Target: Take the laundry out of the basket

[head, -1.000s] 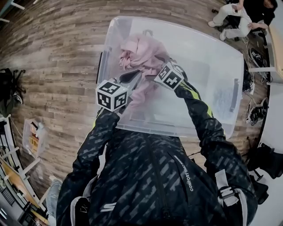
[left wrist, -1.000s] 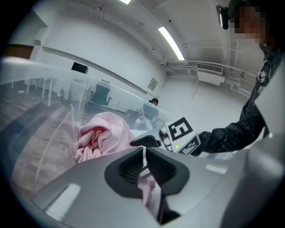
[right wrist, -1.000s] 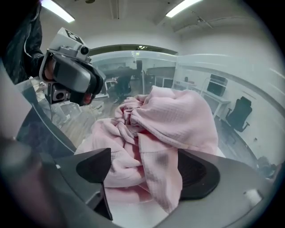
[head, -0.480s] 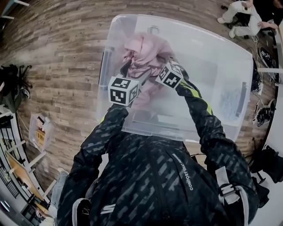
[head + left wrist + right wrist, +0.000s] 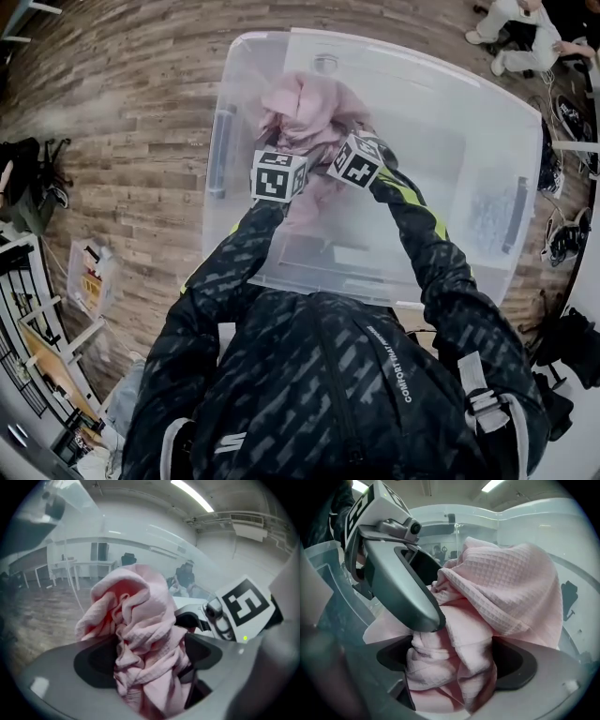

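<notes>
A crumpled pink waffle-weave towel (image 5: pixel 309 103) lies heaped inside a clear plastic bin (image 5: pixel 469 103) on the wooden floor. Both grippers reach down into the bin side by side at the towel. My left gripper (image 5: pixel 150 653) has just been opening its jaws; they stand wide, with a twisted fold of the towel (image 5: pixel 136 606) loose between them and a gap at the left pad. My right gripper (image 5: pixel 452 660) has also been opening, and bunched towel (image 5: pixel 511 583) fills the space between its spread jaws. The left gripper (image 5: pixel 403 583) crosses the right gripper view close by.
The bin's walls (image 5: pixel 534 522) rise around both grippers. A seated person (image 5: pixel 511 37) is at the far right beyond the bin. A shelf unit (image 5: pixel 84 281) and a black bag (image 5: pixel 28 178) stand at the left, shoes and cables (image 5: pixel 553 234) at the right.
The left gripper has swung right and down into the bin, ending beside the right one. The towel heap has sunk a little lower in the bin.
</notes>
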